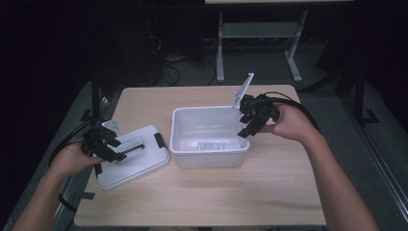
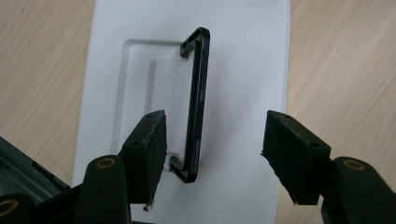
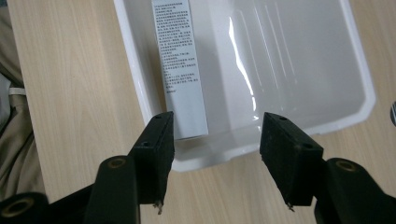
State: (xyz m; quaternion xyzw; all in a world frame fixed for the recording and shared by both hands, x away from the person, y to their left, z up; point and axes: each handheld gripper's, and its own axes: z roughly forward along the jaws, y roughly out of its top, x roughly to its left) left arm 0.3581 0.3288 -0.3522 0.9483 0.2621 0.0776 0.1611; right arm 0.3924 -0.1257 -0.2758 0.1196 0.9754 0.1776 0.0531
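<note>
A white plastic bin stands open at the table's middle. A white printed box lies flat on its floor along the near wall, and the right gripper view shows this box beside the bin's rim. The bin's white lid lies flat on the table to the left, with a black handle on top. My left gripper hovers over the lid, open, with the handle between its jaws and close to one pad, untouched. My right gripper hangs open above the bin's right rim, its jaws holding nothing.
The light wooden table has bare room in front of and to the right of the bin. A black clip sits on the lid's near-bin edge. Behind the table are desk legs and cables on the floor. A dark stand rises at the left.
</note>
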